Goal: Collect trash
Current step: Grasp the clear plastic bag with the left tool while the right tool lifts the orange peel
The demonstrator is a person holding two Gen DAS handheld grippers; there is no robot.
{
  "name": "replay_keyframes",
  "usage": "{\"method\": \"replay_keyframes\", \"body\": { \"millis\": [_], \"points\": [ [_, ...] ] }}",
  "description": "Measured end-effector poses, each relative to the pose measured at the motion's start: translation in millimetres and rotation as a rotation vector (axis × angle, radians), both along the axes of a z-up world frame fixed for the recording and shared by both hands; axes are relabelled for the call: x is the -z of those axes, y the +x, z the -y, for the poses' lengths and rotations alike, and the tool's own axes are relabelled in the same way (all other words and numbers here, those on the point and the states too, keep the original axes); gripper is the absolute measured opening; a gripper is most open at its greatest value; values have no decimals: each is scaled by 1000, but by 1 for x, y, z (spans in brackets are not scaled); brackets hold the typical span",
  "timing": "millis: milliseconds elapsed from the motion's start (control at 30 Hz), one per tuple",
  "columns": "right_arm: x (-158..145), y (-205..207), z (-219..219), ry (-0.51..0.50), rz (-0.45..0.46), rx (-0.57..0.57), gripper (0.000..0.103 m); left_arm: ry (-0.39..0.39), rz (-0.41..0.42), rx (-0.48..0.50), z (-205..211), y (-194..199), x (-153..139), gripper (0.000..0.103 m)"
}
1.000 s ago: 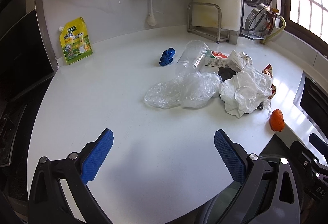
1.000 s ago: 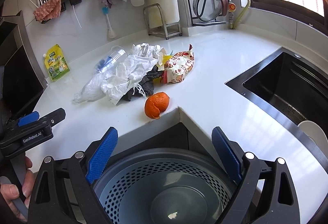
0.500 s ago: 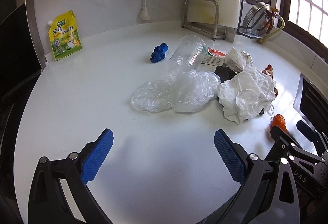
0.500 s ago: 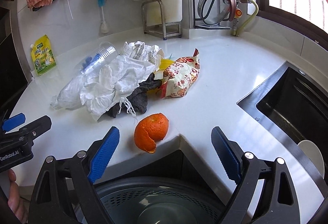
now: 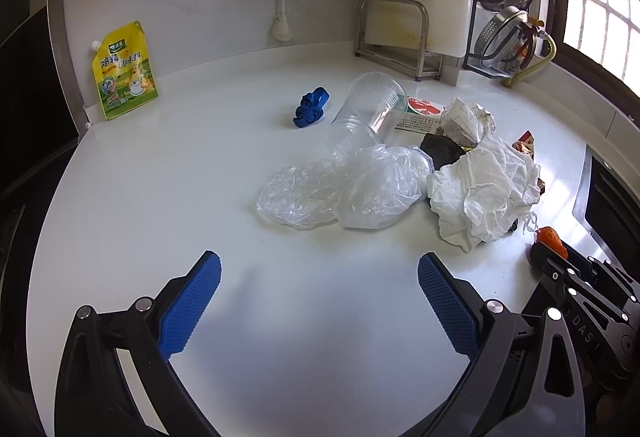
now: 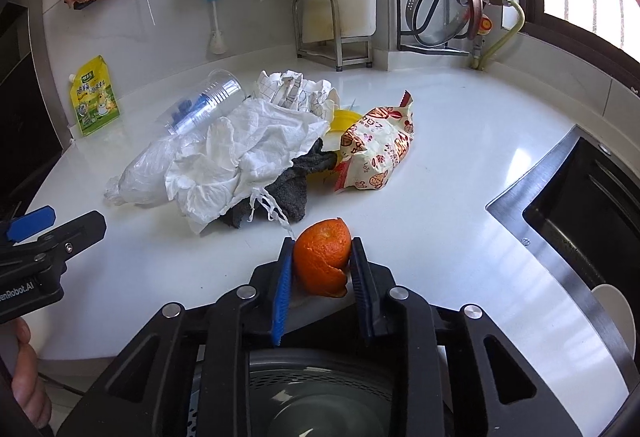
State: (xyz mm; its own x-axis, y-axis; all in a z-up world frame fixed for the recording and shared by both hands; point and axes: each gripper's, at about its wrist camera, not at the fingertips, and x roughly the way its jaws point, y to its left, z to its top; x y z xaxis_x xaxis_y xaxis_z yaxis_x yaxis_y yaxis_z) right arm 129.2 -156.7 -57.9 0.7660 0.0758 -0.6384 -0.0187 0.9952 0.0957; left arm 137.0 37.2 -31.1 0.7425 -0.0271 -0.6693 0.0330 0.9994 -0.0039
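Observation:
An orange peel [image 6: 322, 257] sits at the front edge of the white counter [image 5: 180, 177]. My right gripper [image 6: 322, 243] is closing on it, and both blue pads press its sides. The left wrist view shows the same peel [image 5: 550, 239] at the far right. My left gripper [image 5: 320, 265] hangs open over bare counter, short of the trash pile. The pile holds a clear plastic bag [image 5: 344, 193], crumpled white paper [image 5: 484, 189], a clear cup [image 5: 372, 105], a blue scrap [image 5: 310, 111], a dark cloth [image 6: 292, 185] and a printed snack bag [image 6: 378, 149].
A grey perforated bin [image 6: 320, 397] stands below the counter edge under my right gripper. A dark sink [image 6: 580, 197] lies to the right. A yellow pouch [image 5: 124, 71] leans on the back wall. A metal rack [image 5: 396, 33] and hanging utensils line the back. A hand [image 6: 24, 377] holds the left gripper.
My right gripper moved forward from over the bin to the orange peel and shut on it. The left gripper stayed open and nearly still.

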Motion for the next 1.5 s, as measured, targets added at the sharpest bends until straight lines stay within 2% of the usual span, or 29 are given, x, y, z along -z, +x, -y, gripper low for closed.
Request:
{"method": "replay_keyframes", "body": {
  "millis": [233,500,633,833,933,1000,1033,1067,1100,1167,1267,1400,1500],
  "points": [
    [-6,-21,14,69,22,24,25,-39,3,-8,-5,17,-11,97],
    [-7,-33,19,110,28,13,25,-62,-5,-22,1,54,-23,97],
    [-7,-37,22,122,29,15,25,-67,-43,0,9,71,-18,97],
    [-6,-39,31,144,29,27,25,-28,-126,5,20,87,5,97],
    [-5,-39,33,149,27,30,25,-34,-96,8,19,85,2,95],
    [-5,-40,34,156,28,30,25,-37,-101,20,19,84,3,82],
    [-4,-41,35,159,29,31,25,-48,-119,39,20,85,6,69],
    [-4,-41,35,162,30,31,25,-61,-134,58,21,86,7,61],
    [-4,-42,35,165,31,31,25,-72,-141,71,22,87,8,57],
    [-5,-44,36,166,32,32,25,-91,-157,91,22,87,10,35],
    [-6,-48,37,170,35,35,25,-114,-155,94,19,83,10,21],
    [-8,-56,39,172,38,41,25,-127,-128,83,11,68,6,21],
    [-9,-64,40,175,41,44,25,-90,-95,65,6,48,1,21]
  ]
}}
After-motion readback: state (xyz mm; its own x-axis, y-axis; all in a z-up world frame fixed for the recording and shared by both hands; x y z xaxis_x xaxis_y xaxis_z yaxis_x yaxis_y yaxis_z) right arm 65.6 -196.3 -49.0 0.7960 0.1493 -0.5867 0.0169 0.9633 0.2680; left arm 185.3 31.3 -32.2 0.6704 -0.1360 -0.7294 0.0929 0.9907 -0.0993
